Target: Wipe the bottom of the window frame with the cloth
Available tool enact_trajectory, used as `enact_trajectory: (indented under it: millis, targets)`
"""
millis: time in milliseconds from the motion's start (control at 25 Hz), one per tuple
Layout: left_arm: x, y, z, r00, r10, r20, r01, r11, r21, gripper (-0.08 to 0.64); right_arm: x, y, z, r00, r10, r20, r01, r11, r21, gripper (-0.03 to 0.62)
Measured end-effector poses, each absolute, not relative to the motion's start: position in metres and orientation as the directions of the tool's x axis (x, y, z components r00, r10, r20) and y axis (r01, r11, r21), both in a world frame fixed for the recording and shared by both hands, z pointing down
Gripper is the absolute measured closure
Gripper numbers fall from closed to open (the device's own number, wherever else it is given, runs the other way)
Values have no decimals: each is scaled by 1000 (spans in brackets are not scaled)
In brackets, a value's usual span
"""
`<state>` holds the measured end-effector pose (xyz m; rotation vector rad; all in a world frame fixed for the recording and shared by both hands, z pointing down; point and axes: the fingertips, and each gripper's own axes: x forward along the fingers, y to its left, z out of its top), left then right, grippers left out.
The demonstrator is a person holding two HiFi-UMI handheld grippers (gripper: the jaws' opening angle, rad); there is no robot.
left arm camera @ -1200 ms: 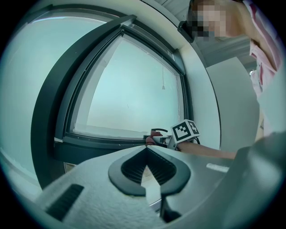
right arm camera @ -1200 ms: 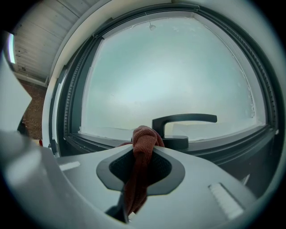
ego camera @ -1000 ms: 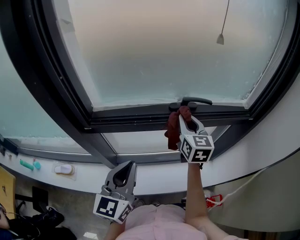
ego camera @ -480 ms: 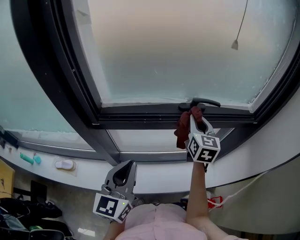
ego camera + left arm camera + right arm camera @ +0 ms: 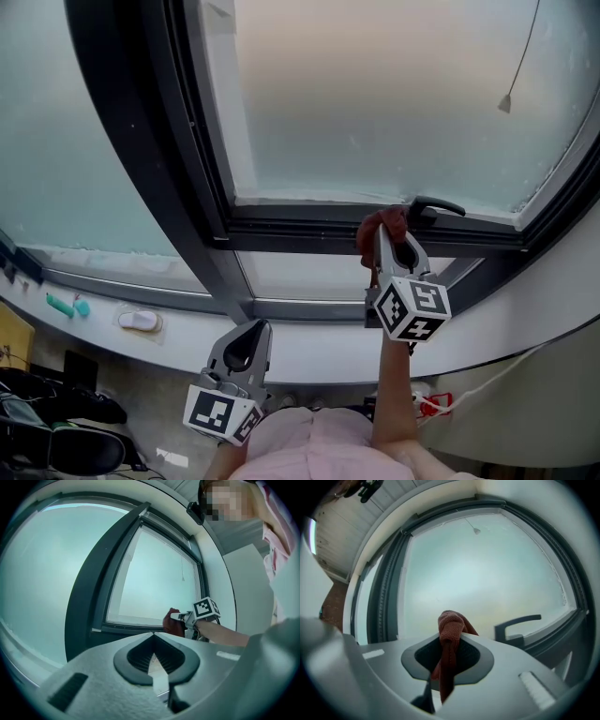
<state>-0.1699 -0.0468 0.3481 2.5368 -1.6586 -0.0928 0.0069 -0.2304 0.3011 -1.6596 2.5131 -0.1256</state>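
Note:
The dark bottom rail of the window frame [image 5: 300, 232] runs across the head view under the frosted pane. My right gripper [image 5: 386, 236] is shut on a red-brown cloth [image 5: 377, 229], which is bunched against the rail just left of the black window handle [image 5: 433, 207]. In the right gripper view the cloth [image 5: 451, 629] is pinched between the jaws and hangs down, with the handle [image 5: 516, 622] to its right. My left gripper [image 5: 247, 343] is held low by the sill, shut and holding nothing. In the left gripper view its jaws meet, and the cloth [image 5: 172, 623] shows far off.
A thick dark upright of the frame [image 5: 155, 141] stands at the left. A blind cord with its weight [image 5: 506, 101] hangs at the upper right. A white sill [image 5: 309, 349] runs below, with small teal and white items [image 5: 139, 321] at its left. Below the sill are bags and cables.
The right gripper has slid the cloth a little left along the bottom rail, away from the handle, and up against it. The head view has swung left. The left gripper has not moved.

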Motion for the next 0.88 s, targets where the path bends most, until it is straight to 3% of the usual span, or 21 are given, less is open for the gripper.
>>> enact_trajectory:
  millis: [200,440,880]
  targets:
    - [-193,-35,350,397,-918,14,-911,-392,127,565,-96,-200,287,-546,-831,-107,-830,554,-71,531]
    - [-236,-21,353,345,-938,20,-932,-340,128,565,-202,-183,316,-679,-734,-12,-734,679,10,531]
    - [-292,-6,356,252,-968,22,-959,-247,138,565,-276,-205,379,-689,-707,158,-708,704,64,531]
